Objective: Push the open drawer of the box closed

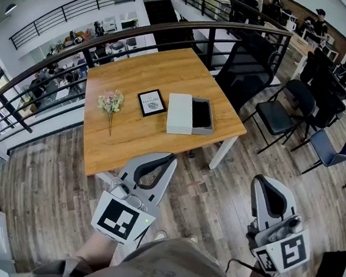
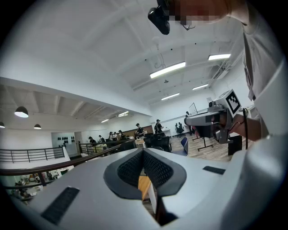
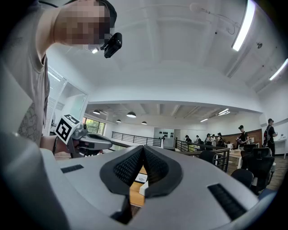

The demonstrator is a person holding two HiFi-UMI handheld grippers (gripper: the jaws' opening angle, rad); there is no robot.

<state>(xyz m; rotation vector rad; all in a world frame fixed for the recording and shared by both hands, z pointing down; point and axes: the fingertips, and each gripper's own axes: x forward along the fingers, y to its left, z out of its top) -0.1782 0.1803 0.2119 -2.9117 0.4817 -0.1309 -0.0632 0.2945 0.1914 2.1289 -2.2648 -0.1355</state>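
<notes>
A white box (image 1: 180,113) lies on the wooden table (image 1: 130,136). Its grey drawer (image 1: 202,115) with a dark inside is pulled out toward the right. Both grippers hang low over the floor, well short of the table's near edge. My left gripper (image 1: 169,159) is shut, its tips meeting with nothing between them. My right gripper (image 1: 263,182) is shut and empty too. In the left gripper view the jaws (image 2: 143,152) touch, and a strip of table and white box (image 2: 153,202) shows below them. The right gripper view shows closed jaws (image 3: 143,148) and a piece of the box (image 3: 144,188).
A small bunch of flowers (image 1: 110,103) and a framed card (image 1: 151,102) lie left of the box. A black office chair (image 1: 248,69) stands at the table's far right corner. More chairs (image 1: 280,115) stand to the right. A dark railing (image 1: 141,33) curves behind the table.
</notes>
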